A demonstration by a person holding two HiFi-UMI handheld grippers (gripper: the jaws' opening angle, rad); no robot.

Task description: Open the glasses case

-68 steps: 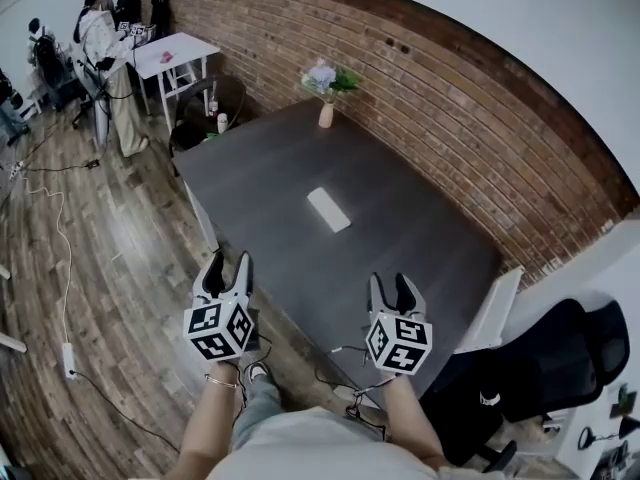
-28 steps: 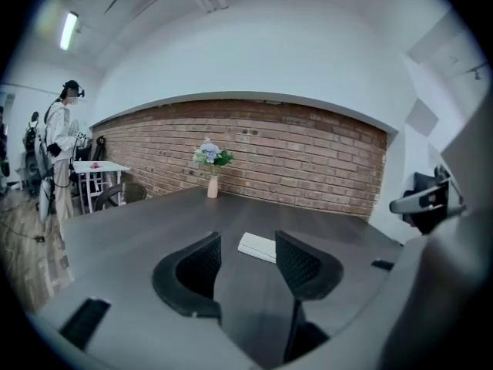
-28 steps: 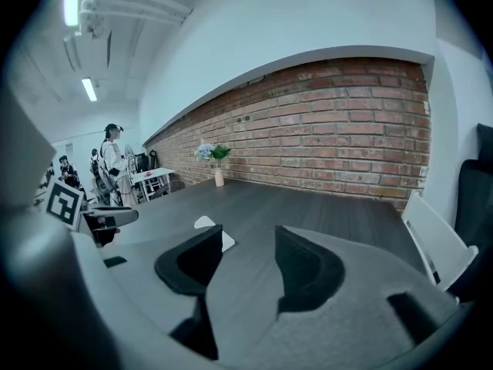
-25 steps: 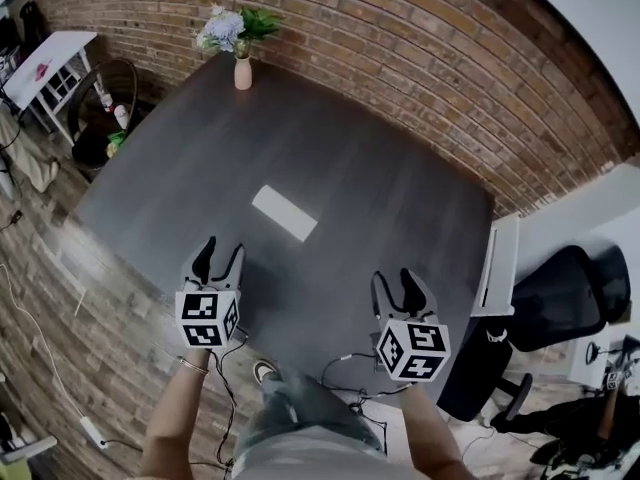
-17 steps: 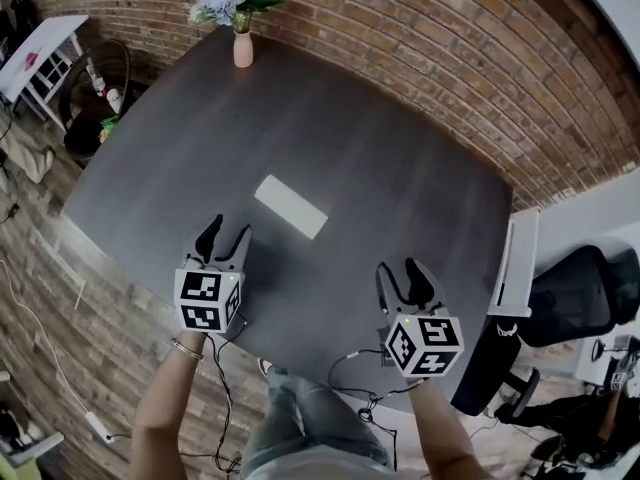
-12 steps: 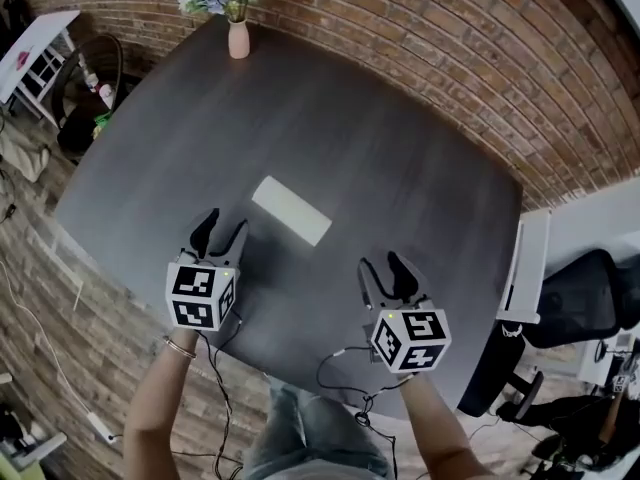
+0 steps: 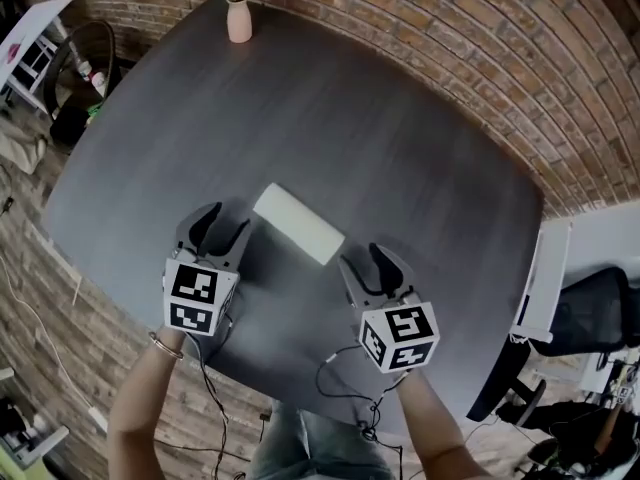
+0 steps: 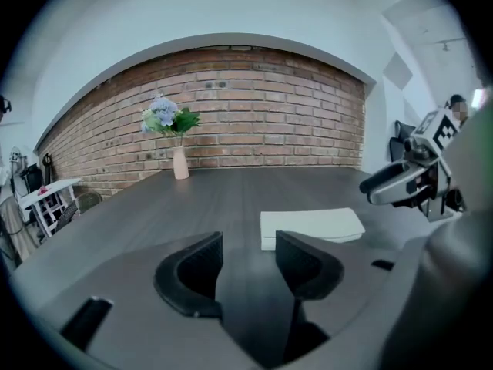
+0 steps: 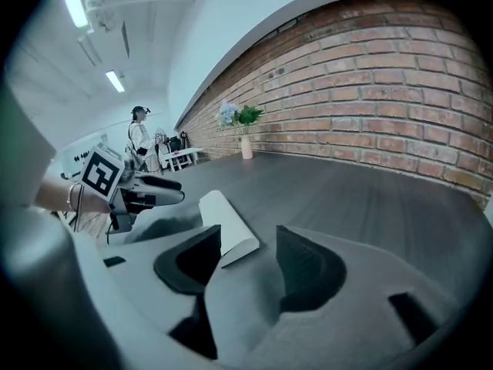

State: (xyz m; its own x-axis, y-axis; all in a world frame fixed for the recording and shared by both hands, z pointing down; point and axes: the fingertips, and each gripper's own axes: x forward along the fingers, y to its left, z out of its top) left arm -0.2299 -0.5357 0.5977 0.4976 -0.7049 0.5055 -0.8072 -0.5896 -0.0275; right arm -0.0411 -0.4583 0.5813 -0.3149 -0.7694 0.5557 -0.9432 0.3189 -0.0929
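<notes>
A white, closed glasses case lies flat on the dark table, between my two grippers. My left gripper hovers just left of the case's near-left end, jaws open and empty. My right gripper sits just below the case's right end, jaws open and empty; they have just been opening a little. In the left gripper view the case lies ahead and slightly right of the jaws. The right gripper view shows the case's end just beyond its left jaw.
A pink vase with flowers stands at the table's far left corner. A brick wall runs behind the table. A black office chair and a white panel stand to the right. Cables hang at the near edge.
Both grippers have moved forward and down over the table, closing in on the case's two ends. The head view has tilted further down over the table.
</notes>
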